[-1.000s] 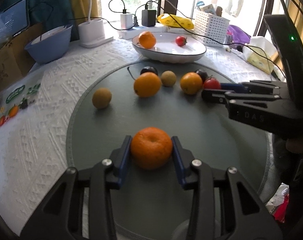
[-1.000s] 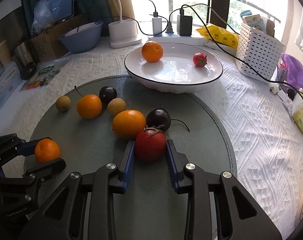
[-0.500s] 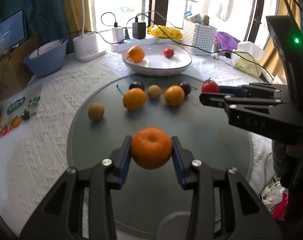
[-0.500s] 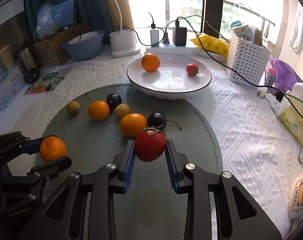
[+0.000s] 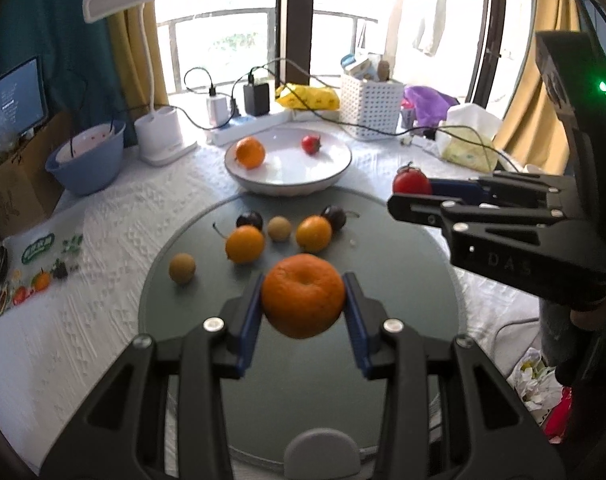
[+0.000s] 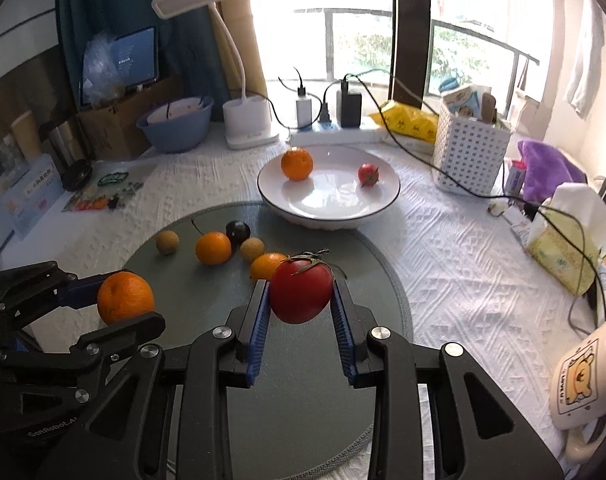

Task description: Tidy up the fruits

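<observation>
Both claws are loaded and off the surface, so the step in hand looks like the carry toward the white bowl (image 6: pixel 383 208), the landmark for everything here. The left claw (image 5: pixel 303 304) is clenched on an orange (image 5: pixel 303 296), held in the air on the near side of the bowl, above the round grey mat (image 5: pixel 403 264). The right claw (image 6: pixel 301 300) grips a red tomato (image 6: pixel 300 292) between its blue pads (image 6: pixel 259 316), also lifted above the mat and short of the bowl's near rim. In the left wrist view the tomato sits just off the bowl's right side and a little nearer.

The bowl already holds one orange (image 6: pixel 297 164) on its left half and a small tomato (image 6: pixel 367 174) on its right half, apart from each other. On the mat in front of the bowl lie two more oranges (image 5: pixel 245 244), two dark plums (image 5: pixel 250 219) and two tan round fruits (image 5: pixel 182 267), loosely clustered.

The next move, as I judge it, calls for bringing each claw over the bowl's rim, the orange toward the left half and the tomato toward the right, lowering before letting go so neither fruit rolls into the other. The two claws will converge over one dish and should keep apart.
</observation>
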`<act>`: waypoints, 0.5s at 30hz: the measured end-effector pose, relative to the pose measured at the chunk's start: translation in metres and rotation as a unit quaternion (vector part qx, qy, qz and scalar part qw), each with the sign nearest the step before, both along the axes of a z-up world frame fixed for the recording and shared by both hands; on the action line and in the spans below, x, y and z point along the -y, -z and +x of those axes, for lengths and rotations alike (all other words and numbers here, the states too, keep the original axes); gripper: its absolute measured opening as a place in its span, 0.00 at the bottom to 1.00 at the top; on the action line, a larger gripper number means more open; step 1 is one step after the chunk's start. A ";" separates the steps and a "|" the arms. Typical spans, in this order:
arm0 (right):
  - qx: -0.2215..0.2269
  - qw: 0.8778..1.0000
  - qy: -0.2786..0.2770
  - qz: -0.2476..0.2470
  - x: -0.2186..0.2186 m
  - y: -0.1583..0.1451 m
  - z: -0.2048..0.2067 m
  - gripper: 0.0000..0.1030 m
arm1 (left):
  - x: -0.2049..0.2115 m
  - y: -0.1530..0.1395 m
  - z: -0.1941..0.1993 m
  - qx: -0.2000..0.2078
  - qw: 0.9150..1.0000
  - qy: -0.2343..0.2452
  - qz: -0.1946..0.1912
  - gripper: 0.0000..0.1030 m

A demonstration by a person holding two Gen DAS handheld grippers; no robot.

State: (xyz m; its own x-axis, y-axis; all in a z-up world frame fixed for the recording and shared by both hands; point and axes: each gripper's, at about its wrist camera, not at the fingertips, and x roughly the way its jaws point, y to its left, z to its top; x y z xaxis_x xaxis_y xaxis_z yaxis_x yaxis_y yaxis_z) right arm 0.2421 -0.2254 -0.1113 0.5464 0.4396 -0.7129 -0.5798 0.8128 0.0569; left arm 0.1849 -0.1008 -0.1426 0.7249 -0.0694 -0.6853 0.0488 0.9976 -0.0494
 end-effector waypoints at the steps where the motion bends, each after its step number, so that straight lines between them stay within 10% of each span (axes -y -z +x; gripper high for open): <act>1: 0.003 1.000 0.000 0.001 0.000 -0.003 -0.001 0.32 | 0.001 -0.003 0.000 0.002 1.000 0.001 -0.001 0.38; 15: 0.039 0.999 0.003 0.011 0.002 -0.044 -0.003 0.32 | -0.003 -0.043 0.004 0.042 0.999 0.004 0.003 0.38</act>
State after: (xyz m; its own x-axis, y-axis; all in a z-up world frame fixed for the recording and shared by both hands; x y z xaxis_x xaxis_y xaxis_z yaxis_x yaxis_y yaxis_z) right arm 0.2387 -0.2269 -0.0669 0.6028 0.4511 -0.6581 -0.5788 0.8150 0.0284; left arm 0.1888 -0.0978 -0.0994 0.7796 -0.0721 -0.6222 0.0609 0.9974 -0.0394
